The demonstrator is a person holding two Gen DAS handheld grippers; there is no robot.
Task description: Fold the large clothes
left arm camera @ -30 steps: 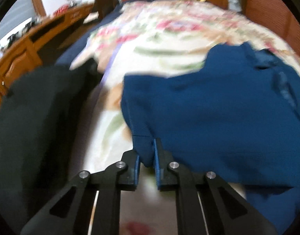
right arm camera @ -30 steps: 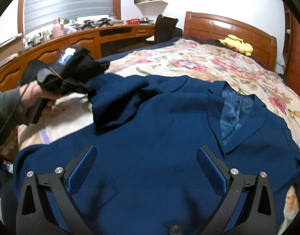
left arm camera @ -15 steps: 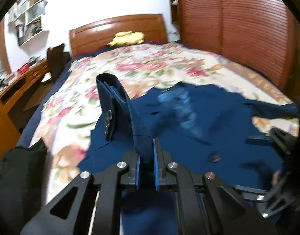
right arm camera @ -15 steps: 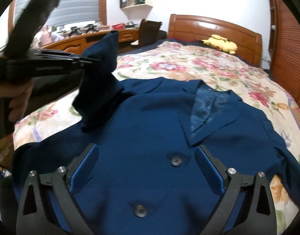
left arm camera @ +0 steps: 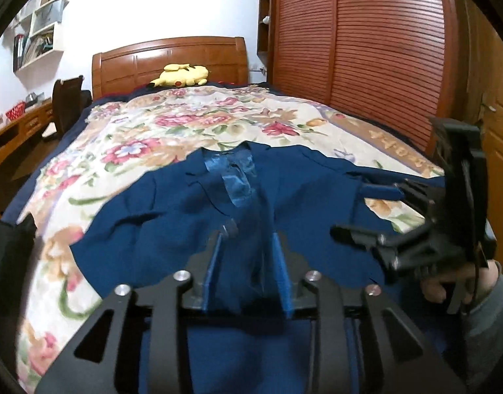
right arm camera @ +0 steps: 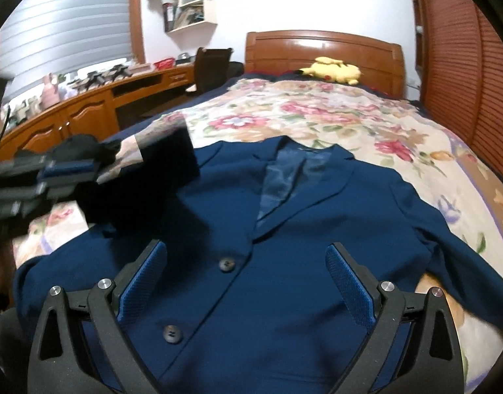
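A navy blue suit jacket [right arm camera: 284,229] lies face up on the floral bedspread [left arm camera: 185,121], its lapels and two buttons showing. My left gripper [left arm camera: 248,256] hangs over the jacket's left side and its jaws are opening. The jacket's sleeve [left arm camera: 251,229], blurred, sits loose between the blue pads without being pressed. In the right wrist view that sleeve [right arm camera: 153,180] hangs dark and blurred off the left gripper [right arm camera: 84,177]. My right gripper [right arm camera: 248,279] hovers wide open over the jacket's front with nothing in it. It also shows in the left wrist view as the right gripper [left arm camera: 348,210], held by a hand [left arm camera: 448,282].
A yellow plush toy [right arm camera: 333,69] lies by the wooden headboard [left arm camera: 169,55]. Louvred wardrobe doors [left arm camera: 366,49] stand along the bed's right side. A desk [right arm camera: 87,118] and a chair [right arm camera: 212,69] stand on the left. A black garment [left arm camera: 5,256] lies at the bed's left edge.
My left gripper lifted the sleeve from the bed's left side and swung it over the jacket, then its jaws parted and the sleeve began to slip out. The right gripper drifted over the jacket front, still open.
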